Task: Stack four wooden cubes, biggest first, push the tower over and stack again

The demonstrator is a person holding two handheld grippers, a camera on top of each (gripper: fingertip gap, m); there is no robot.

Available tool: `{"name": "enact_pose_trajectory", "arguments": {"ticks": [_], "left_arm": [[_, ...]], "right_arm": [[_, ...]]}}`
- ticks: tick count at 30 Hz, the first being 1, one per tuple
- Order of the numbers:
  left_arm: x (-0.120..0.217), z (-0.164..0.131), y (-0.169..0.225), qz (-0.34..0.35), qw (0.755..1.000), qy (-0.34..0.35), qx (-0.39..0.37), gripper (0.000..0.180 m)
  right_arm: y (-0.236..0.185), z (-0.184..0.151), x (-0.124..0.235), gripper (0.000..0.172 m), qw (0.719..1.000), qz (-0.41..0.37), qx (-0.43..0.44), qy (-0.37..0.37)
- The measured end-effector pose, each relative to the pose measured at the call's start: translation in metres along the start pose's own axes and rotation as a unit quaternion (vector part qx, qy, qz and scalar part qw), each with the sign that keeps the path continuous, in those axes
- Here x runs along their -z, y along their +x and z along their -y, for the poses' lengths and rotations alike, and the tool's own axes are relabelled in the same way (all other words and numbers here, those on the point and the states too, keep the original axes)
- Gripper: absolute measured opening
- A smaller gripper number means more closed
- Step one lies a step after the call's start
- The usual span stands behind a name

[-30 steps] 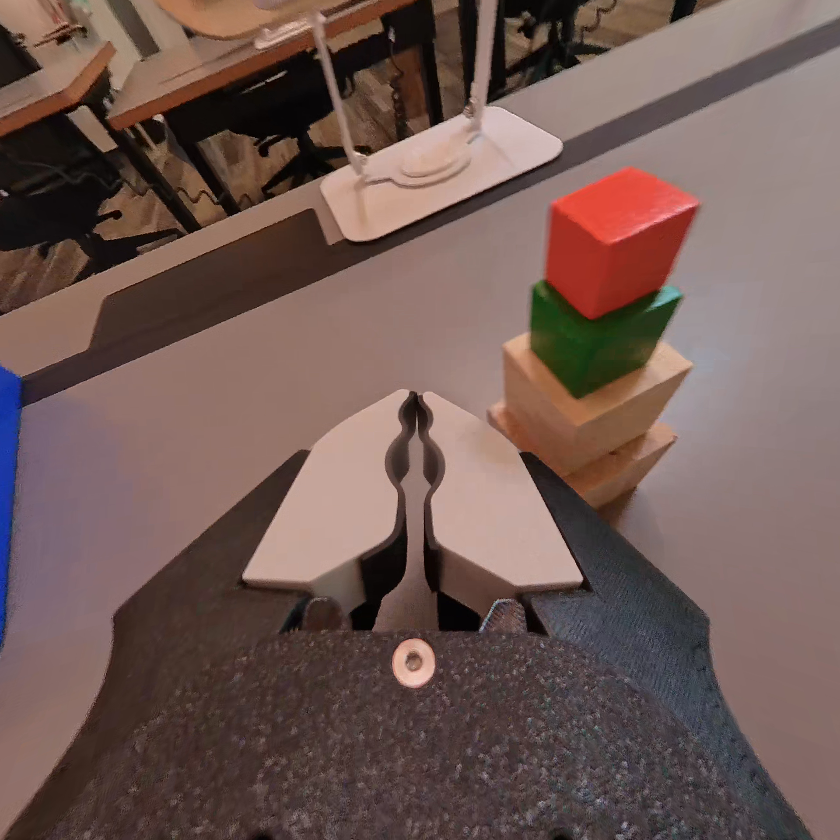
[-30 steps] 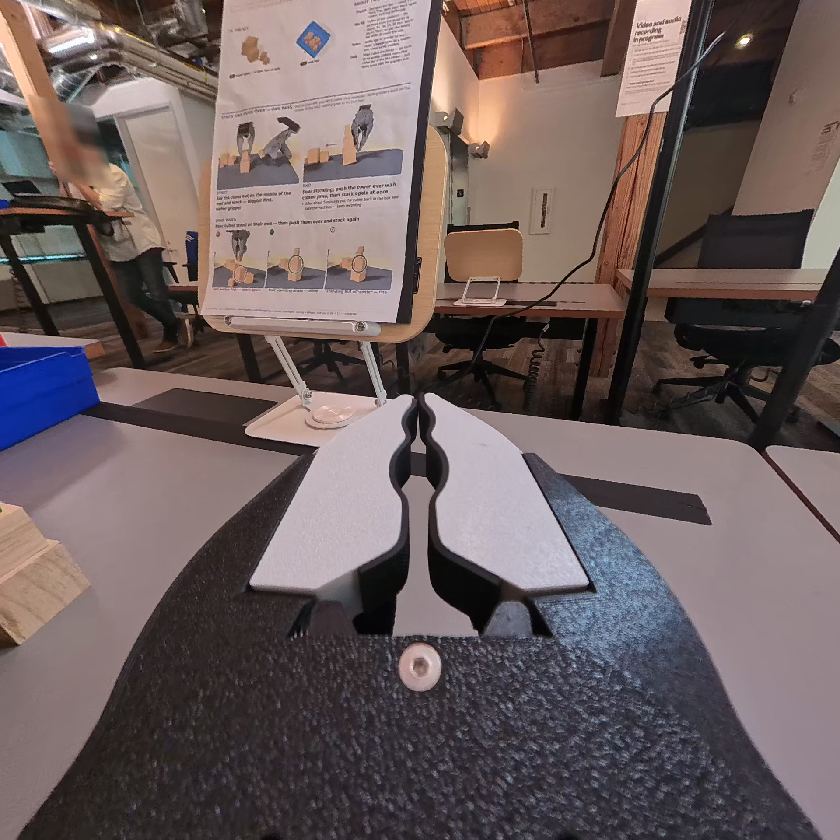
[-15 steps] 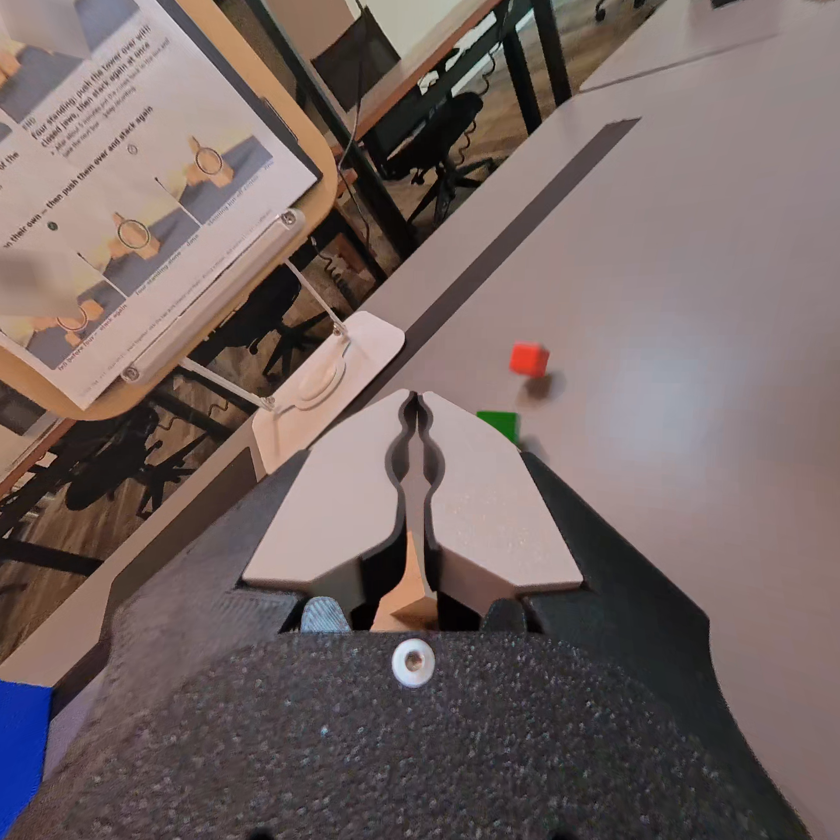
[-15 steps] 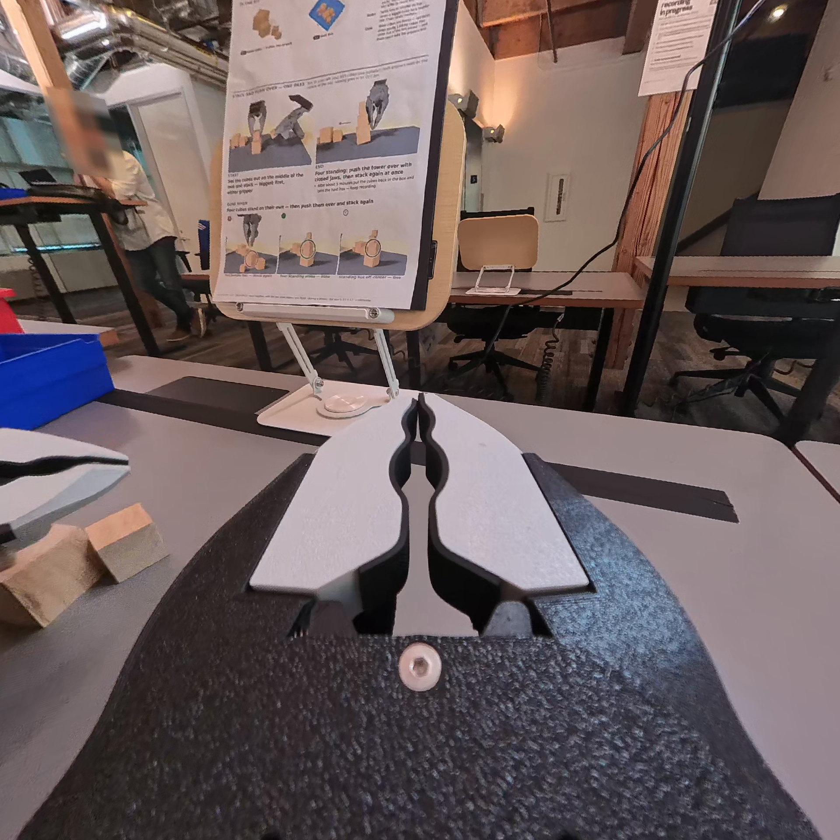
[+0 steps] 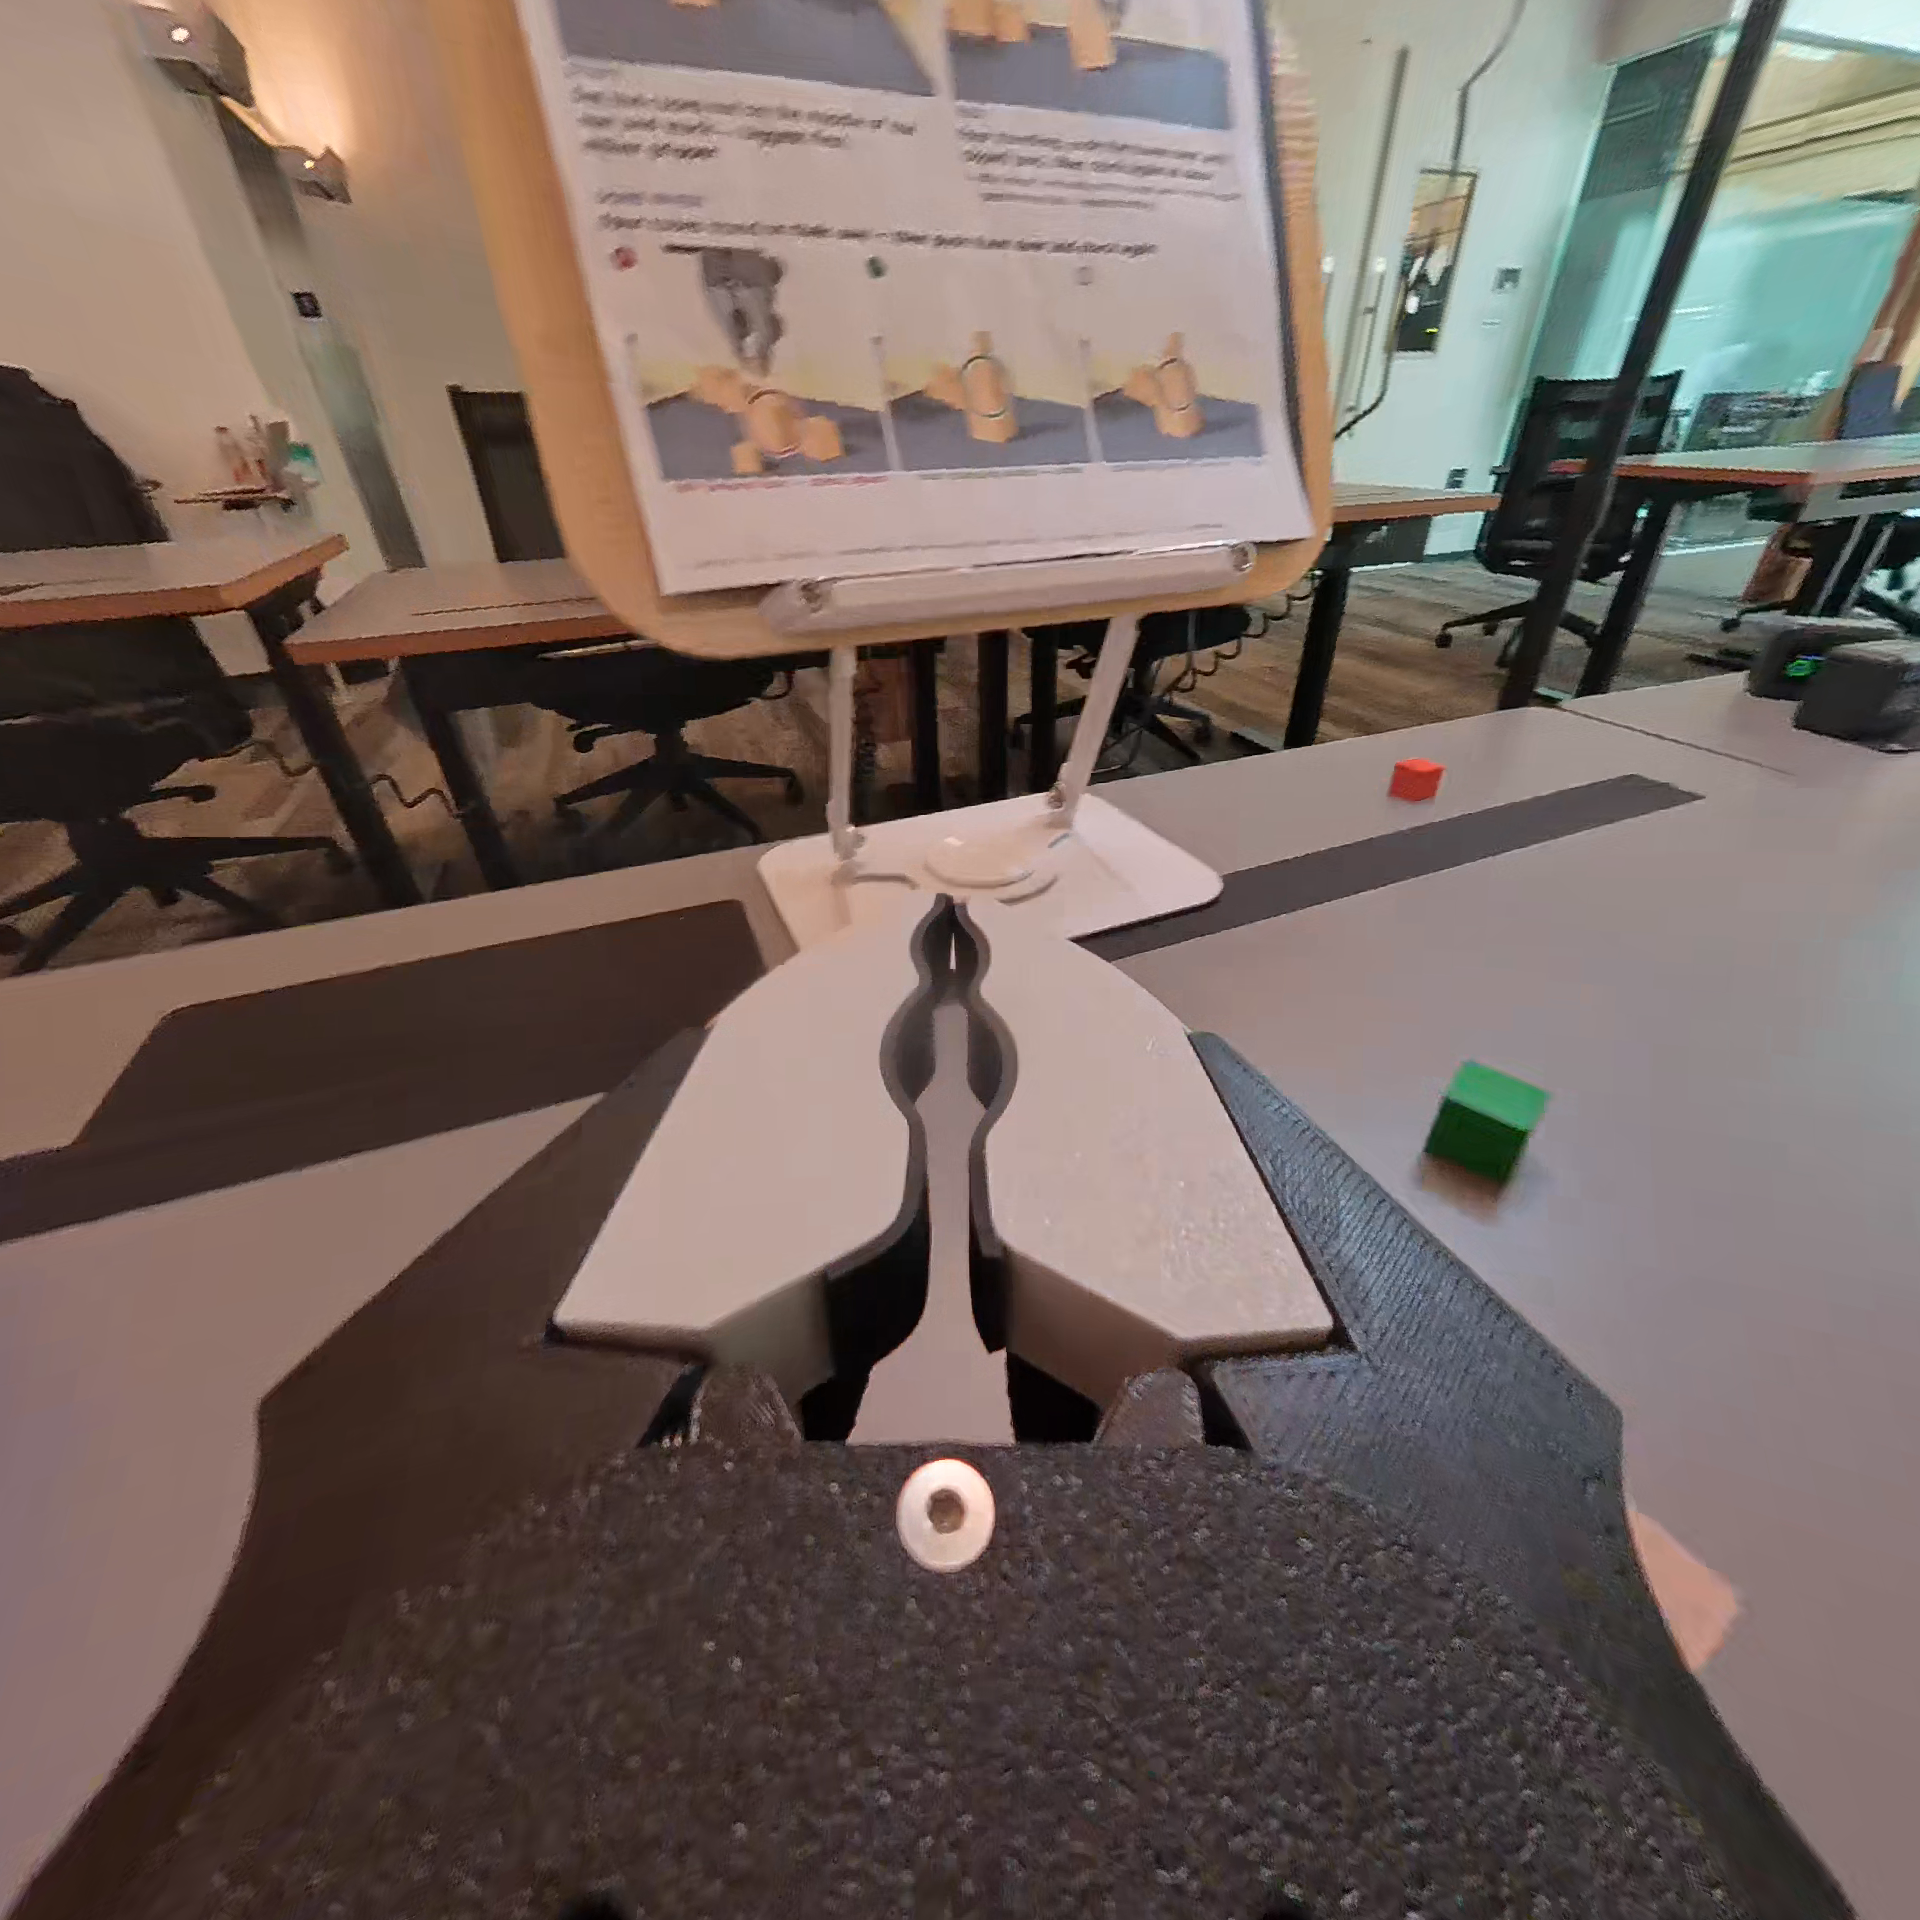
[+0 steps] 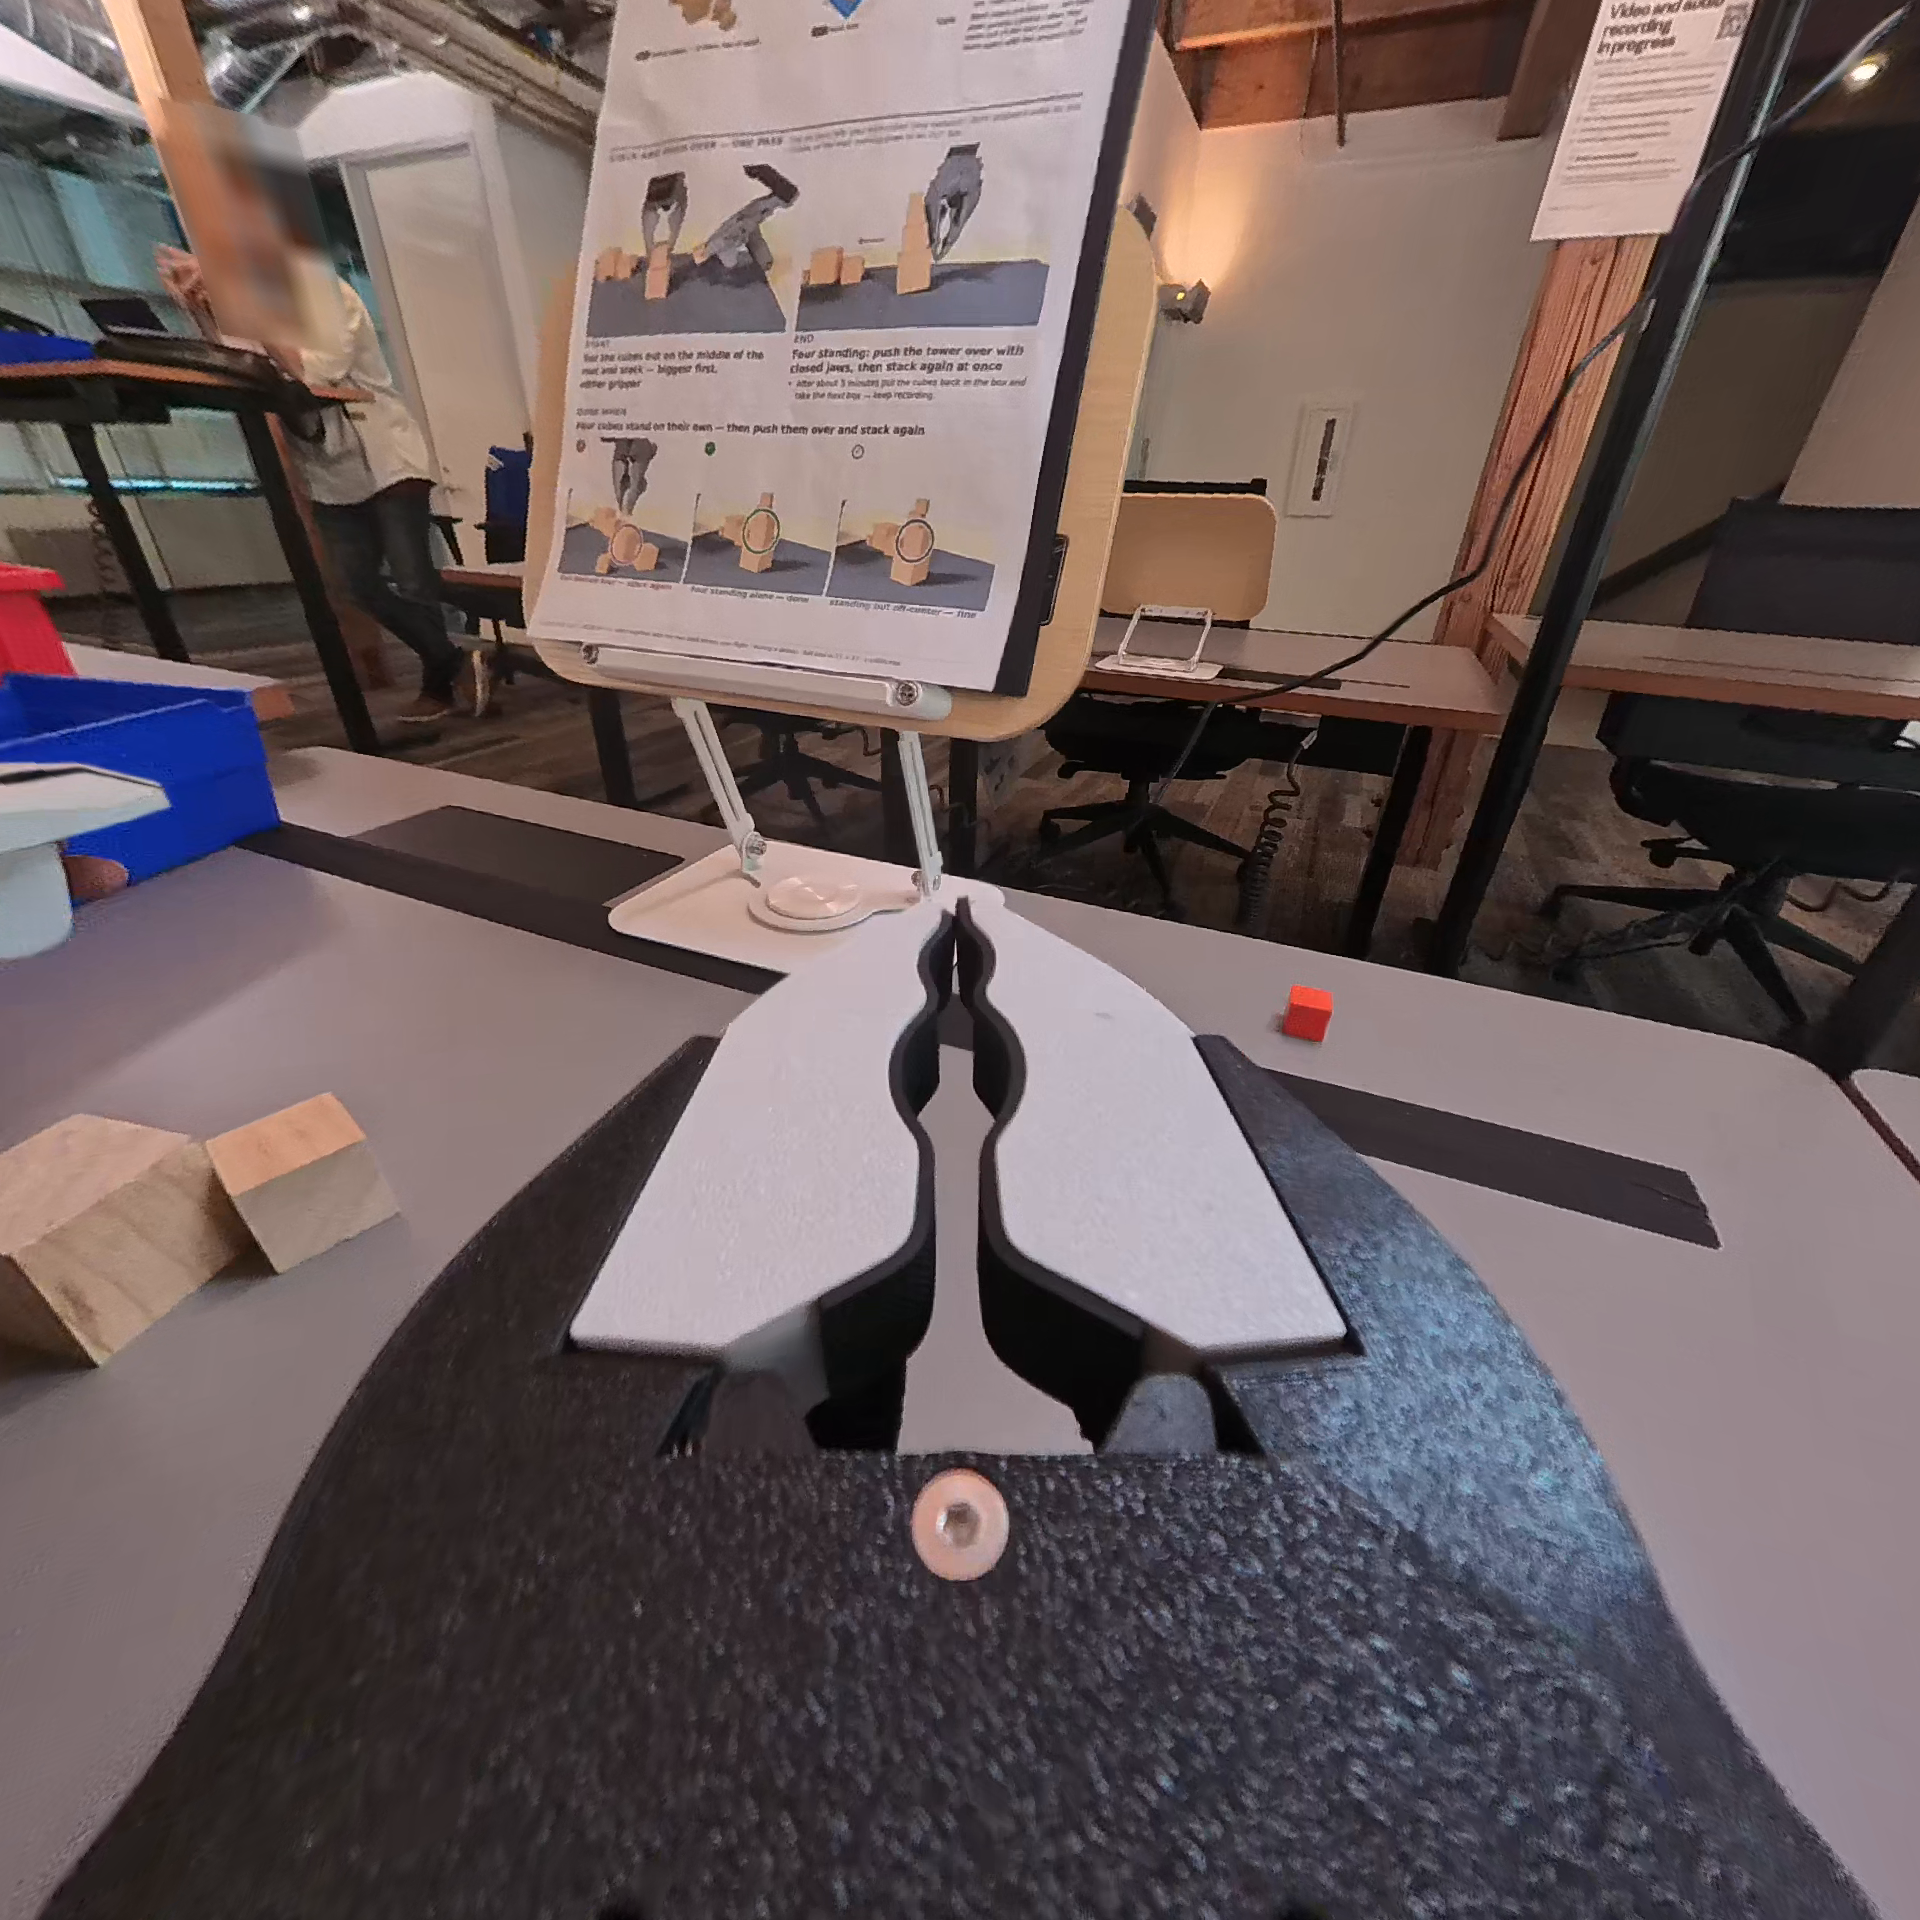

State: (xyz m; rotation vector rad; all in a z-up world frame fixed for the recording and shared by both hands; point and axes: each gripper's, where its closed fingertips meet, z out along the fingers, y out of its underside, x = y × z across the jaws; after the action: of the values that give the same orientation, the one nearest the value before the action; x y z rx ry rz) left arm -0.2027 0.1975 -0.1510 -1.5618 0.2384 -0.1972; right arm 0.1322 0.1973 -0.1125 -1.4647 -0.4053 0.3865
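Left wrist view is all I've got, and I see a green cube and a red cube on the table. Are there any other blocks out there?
Observer: Yes. The right wrist view shows two plain wooden blocks, a larger one and a smaller one, lying side by side on the table.
Operator: Are they stacked?
Observer: No. Both rest on the table, and their near corners look to touch.
Operator: Is the right gripper holding anything?
Observer: No. The right gripper is shut with nothing between its fingers.
Operator: Anything else over on that side?
Observer: A blue bin stands at the table's far left, beyond the wooden blocks.
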Motion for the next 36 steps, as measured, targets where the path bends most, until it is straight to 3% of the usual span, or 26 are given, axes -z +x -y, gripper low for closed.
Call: {"name": "enact_pose_trajectory", "arguments": {"ticks": [5,24,29,36], "left_arm": [[0.005,-0.012,-0.018,-0.011,0.997,0.002,0.071,0.0],[0.017,0.008,-0.021,-0.013,0.998,0.042,0.045,0.0],[0.017,0.006,-0.024,-0.009,0.998,0.042,0.049,0.0],[0.016,0.003,-0.028,-0.009,0.997,0.036,0.065,0.0]], "right_arm": [[-0.014,-0.007,-0.005,0.001,0.999,0.022,0.03,-0.008],[-0.105,-0.026,-0.008,0.055,0.971,0.211,0.092,-0.06],[-0.172,-0.047,-0.008,0.072,0.934,0.317,0.12,-0.111],[-0.258,-0.095,-0.019,0.083,0.852,0.441,0.189,-0.207]]}}
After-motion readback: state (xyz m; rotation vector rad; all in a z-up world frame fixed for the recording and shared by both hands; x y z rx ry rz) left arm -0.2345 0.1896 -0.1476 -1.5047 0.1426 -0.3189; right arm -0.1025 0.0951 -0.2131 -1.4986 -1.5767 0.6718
